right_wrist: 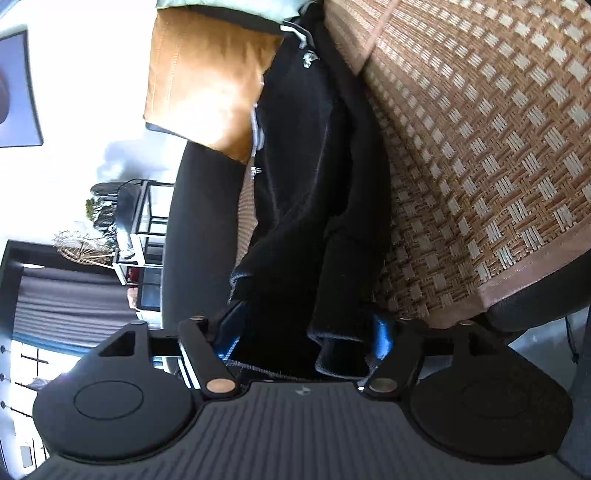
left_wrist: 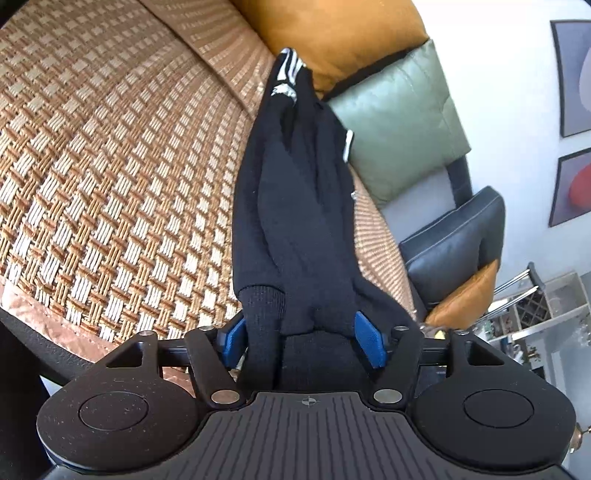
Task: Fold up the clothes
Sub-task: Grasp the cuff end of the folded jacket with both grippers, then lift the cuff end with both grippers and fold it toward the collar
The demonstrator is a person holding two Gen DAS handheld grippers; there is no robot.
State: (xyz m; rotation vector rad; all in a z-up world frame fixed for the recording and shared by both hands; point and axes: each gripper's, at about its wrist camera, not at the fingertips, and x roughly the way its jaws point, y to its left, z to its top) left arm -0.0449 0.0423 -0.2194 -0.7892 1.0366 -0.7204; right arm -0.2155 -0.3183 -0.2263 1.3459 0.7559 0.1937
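Left wrist view: the left gripper (left_wrist: 303,341) has its blue pads (left_wrist: 369,338) clamped on bunched cloth of a black garment (left_wrist: 295,206), whose ribbed cuff hangs beside the left pad. The garment stretches away above the woven mat (left_wrist: 110,166); its far end with white stripes reaches toward the orange cushion (left_wrist: 332,33), and the green cushion (left_wrist: 399,122) lies just right of it.

Right wrist view: the right gripper (right_wrist: 303,339) pinches the garment's (right_wrist: 306,166) dark folds. Here the woven mat (right_wrist: 480,129) lies to the garment's right, the orange cushion (right_wrist: 199,81) to its left.
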